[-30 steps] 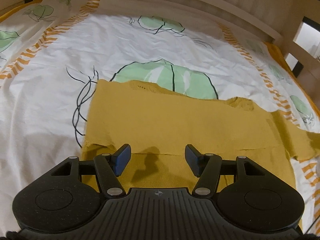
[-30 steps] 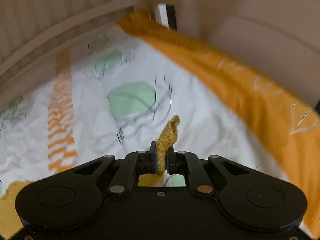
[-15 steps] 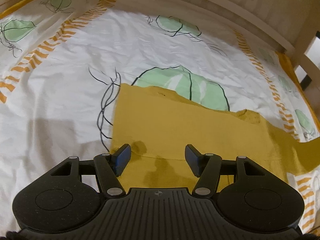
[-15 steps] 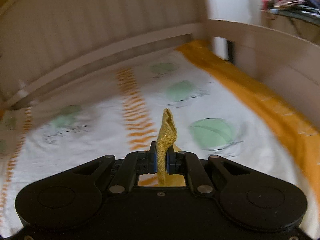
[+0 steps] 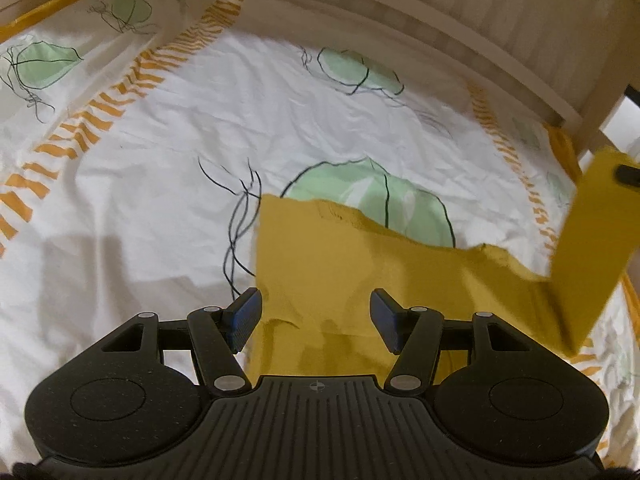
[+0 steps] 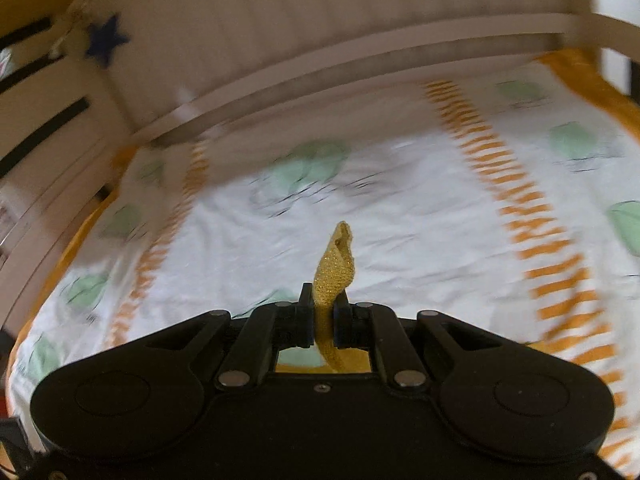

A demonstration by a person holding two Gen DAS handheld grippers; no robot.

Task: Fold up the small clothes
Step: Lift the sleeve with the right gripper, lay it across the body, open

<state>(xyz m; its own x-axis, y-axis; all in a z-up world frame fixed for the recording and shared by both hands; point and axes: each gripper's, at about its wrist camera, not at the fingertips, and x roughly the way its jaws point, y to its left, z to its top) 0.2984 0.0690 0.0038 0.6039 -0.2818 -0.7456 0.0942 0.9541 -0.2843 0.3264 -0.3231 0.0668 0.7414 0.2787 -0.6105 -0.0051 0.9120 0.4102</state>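
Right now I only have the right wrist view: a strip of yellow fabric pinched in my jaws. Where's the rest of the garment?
Observer: The yellow garment lies mostly flat on the bedsheet; your held sleeve end is lifted at its right side.
Operator: Is the left gripper holding it down?
Observer: No. The left gripper is open above the garment's near edge, pinching nothing.
Operator: Anything else lying on the sheet near it?
Observer: Nothing visible, just printed sheet.

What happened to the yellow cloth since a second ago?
The right hand-held gripper, shut on one end of the yellow cloth, lifted that end off the bedsheet, so it now stands up at the right. The left hand-held gripper took hold of nothing. Its jaws stayed open, and most of the cloth stayed flat.
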